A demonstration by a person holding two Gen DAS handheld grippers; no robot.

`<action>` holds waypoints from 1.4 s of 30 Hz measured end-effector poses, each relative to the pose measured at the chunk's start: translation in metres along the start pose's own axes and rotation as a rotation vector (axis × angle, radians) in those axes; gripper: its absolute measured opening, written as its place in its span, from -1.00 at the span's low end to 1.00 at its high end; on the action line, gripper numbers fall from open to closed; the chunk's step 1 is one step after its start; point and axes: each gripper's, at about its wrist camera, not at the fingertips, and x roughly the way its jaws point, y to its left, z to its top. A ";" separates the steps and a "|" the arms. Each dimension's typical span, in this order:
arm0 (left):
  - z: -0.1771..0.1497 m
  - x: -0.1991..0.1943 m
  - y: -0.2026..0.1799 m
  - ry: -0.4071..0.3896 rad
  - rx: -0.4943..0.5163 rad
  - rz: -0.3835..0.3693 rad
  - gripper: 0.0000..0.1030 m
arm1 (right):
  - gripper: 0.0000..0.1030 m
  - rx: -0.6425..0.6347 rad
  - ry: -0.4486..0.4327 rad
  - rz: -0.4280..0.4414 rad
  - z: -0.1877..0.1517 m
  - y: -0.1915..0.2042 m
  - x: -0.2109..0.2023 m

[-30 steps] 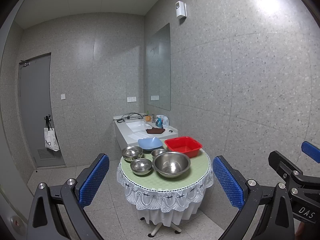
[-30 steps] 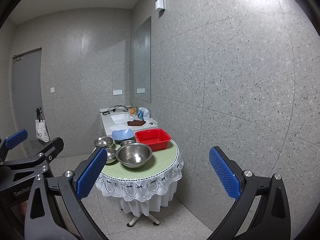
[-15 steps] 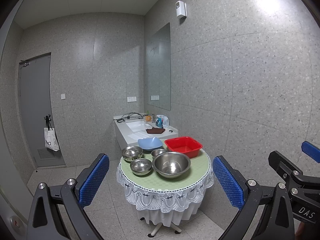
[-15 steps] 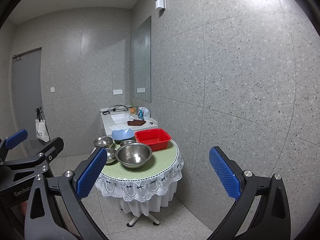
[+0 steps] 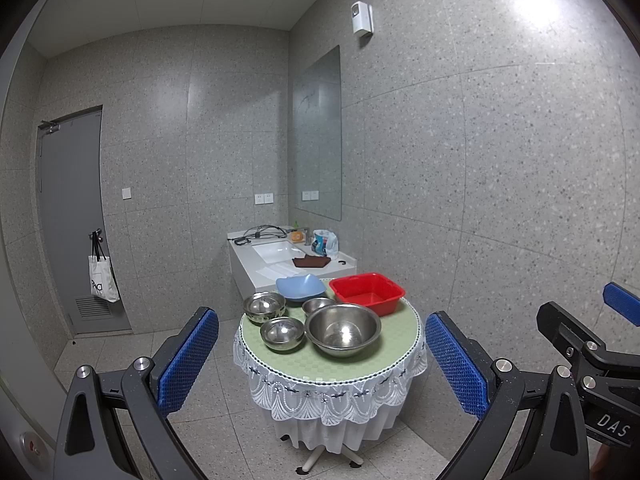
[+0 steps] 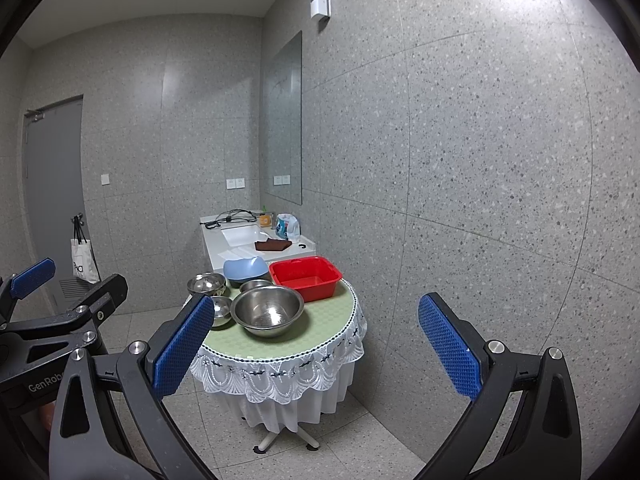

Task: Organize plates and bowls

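A small round table (image 5: 352, 360) with a green cloth stands by the wall. On it are a large steel bowl (image 5: 343, 329), three smaller steel bowls (image 5: 282, 333) (image 5: 264, 307) (image 5: 317, 305), a light blue plate (image 5: 300, 287) and a red plastic basin (image 5: 367, 292). The same table (image 6: 320, 332), large bowl (image 6: 267, 310) and basin (image 6: 305, 277) show in the right wrist view. My left gripper (image 5: 320, 364) and my right gripper (image 6: 316, 348) are both open and empty, held well back from the table.
A white sink counter (image 5: 276, 258) with cables, a brown cloth and a bag stands behind the table. A mirror hangs on the right wall. A grey door (image 5: 72, 220) with a hanging tote bag (image 5: 102, 284) is at the left. The floor is tiled.
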 end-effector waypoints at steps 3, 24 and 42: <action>0.000 0.000 0.000 0.000 0.001 0.000 0.98 | 1.00 0.001 0.001 0.001 0.000 0.000 -0.001; -0.002 0.007 -0.005 0.000 0.000 0.003 0.98 | 1.00 0.004 0.000 0.005 -0.003 -0.008 0.003; -0.008 0.028 -0.045 0.013 -0.004 0.043 0.99 | 1.00 -0.007 -0.004 0.024 -0.008 -0.035 0.019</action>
